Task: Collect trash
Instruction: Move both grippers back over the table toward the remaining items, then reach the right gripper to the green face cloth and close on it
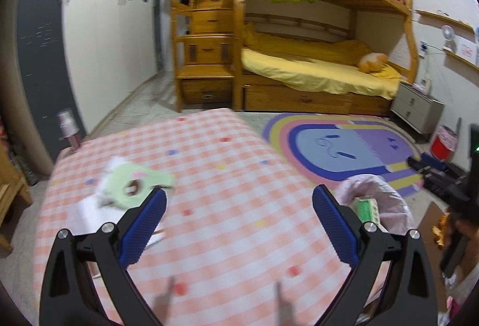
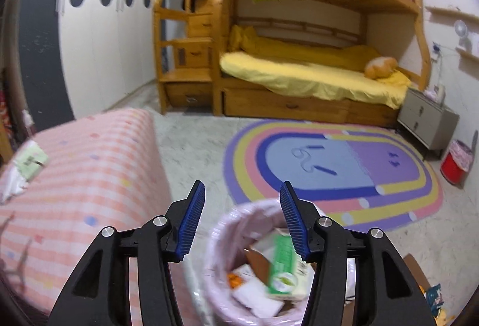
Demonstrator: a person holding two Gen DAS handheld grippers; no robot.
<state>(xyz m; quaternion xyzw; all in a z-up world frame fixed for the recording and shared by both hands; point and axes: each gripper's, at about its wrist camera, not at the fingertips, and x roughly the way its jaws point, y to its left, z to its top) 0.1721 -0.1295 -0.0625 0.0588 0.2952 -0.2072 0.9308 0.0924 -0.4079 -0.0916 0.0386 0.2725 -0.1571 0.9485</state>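
So, partway: pink-lined round trash bin (image 2: 239, 266), bottom centre, already holds a green carton (image 2: 283, 263) & scraps. Right gripper (image 2: 242, 218) is open, empty; left gripper (image 1: 239, 224) too. Pale-green wrapper (image 1: 134, 187) w/ white paper remains mid-left on the pink checked table (image 1: 239, 176).

Both wrist views tilt downward toward the bunk bed (image 1: 314, 27). The left looks closely over the checked table (image 1: 224, 176); the right sits above the lined bin (image 2: 227, 224) beside it. The 2 share bed, rug (image 2: 329, 164), table, bin.

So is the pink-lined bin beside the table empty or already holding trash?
Holding trash: the bin contains a green carton, brown cardboard and white paper.
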